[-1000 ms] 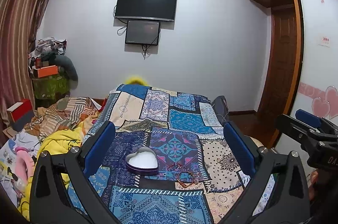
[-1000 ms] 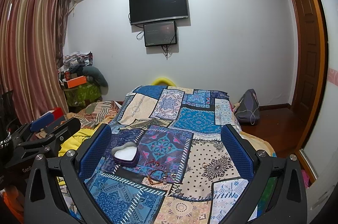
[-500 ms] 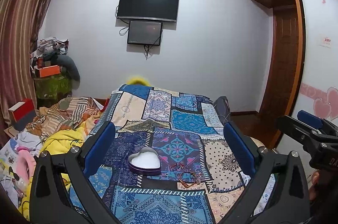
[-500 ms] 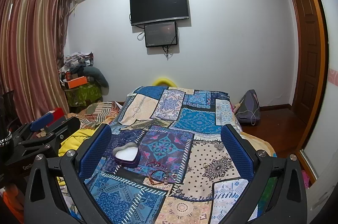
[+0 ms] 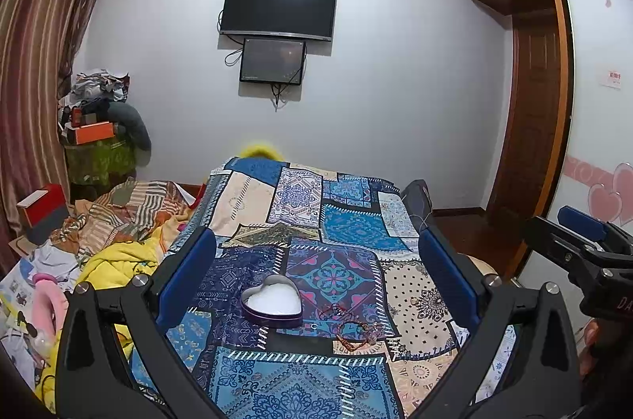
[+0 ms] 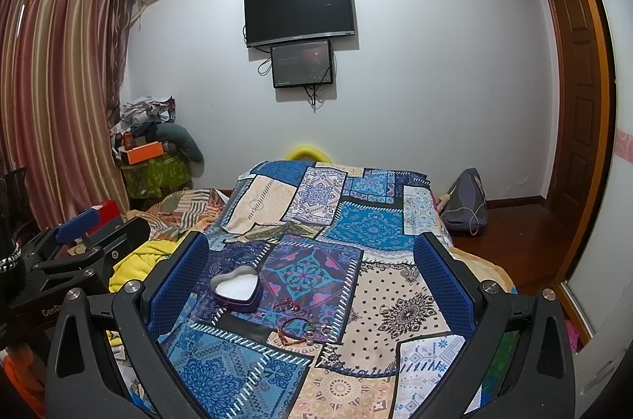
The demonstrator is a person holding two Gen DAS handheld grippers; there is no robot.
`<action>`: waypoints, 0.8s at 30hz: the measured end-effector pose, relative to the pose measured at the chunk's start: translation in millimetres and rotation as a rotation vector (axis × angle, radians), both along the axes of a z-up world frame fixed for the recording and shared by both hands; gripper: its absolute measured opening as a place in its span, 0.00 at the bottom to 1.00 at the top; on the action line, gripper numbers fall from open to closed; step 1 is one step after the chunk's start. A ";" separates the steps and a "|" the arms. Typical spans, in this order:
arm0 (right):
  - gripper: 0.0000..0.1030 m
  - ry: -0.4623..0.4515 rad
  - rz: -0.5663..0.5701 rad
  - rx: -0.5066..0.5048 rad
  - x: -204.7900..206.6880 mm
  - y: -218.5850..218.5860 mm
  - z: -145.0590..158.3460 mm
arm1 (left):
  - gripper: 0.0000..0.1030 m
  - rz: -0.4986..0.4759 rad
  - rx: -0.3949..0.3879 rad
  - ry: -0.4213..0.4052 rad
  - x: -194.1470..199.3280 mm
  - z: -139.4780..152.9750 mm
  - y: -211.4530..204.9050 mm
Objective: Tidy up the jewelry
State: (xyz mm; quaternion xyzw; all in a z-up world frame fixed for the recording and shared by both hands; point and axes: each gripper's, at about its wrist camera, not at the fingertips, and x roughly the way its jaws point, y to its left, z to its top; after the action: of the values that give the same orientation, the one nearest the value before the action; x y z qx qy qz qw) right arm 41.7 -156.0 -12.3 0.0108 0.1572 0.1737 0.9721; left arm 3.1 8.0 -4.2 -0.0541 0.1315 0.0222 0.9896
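Observation:
A purple heart-shaped box (image 5: 272, 305) with a white inside lies open on the patchwork bedspread (image 5: 348, 225); it also shows in the right wrist view (image 6: 236, 289). A few bracelets (image 5: 354, 328) lie just right of it, seen too in the right wrist view (image 6: 298, 328), with a thin red string bracelet (image 6: 288, 306) next to the box. My left gripper (image 5: 316, 276) is open and empty, held above and short of the box. My right gripper (image 6: 310, 280) is open and empty, likewise above the bed.
A pile of clothes and yellow bedding (image 5: 114, 253) lies left of the bed. A red box (image 5: 39, 209) and stacked clutter (image 5: 99, 134) stand by the curtain. A bag (image 6: 465, 201) sits on the floor to the right. A TV (image 5: 279, 8) hangs on the far wall.
Both views have drifted slightly; the box and bracelets sit a touch differently in frame. Both grippers stay open and empty.

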 end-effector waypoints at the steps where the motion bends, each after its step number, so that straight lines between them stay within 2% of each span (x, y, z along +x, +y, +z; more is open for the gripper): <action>1: 1.00 0.001 0.001 0.000 -0.1 0.0 0.0 | 1.00 0.001 0.000 -0.001 -0.3 -0.2 0.2; 15: 1.00 0.042 0.003 -0.009 16.7 -2.0 -5.6 | 1.00 0.000 0.002 0.013 5.7 -4.7 -0.3; 24: 1.00 0.133 -0.008 -0.038 46.3 0.4 -32.4 | 1.00 0.001 0.001 0.091 33.4 -24.4 5.5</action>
State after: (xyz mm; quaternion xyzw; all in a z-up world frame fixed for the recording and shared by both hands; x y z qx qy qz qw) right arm 88.1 -155.6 -44.8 0.0043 0.2248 0.1655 0.9602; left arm 36.5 13.6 -28.6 -0.0525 0.1766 0.0251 0.9826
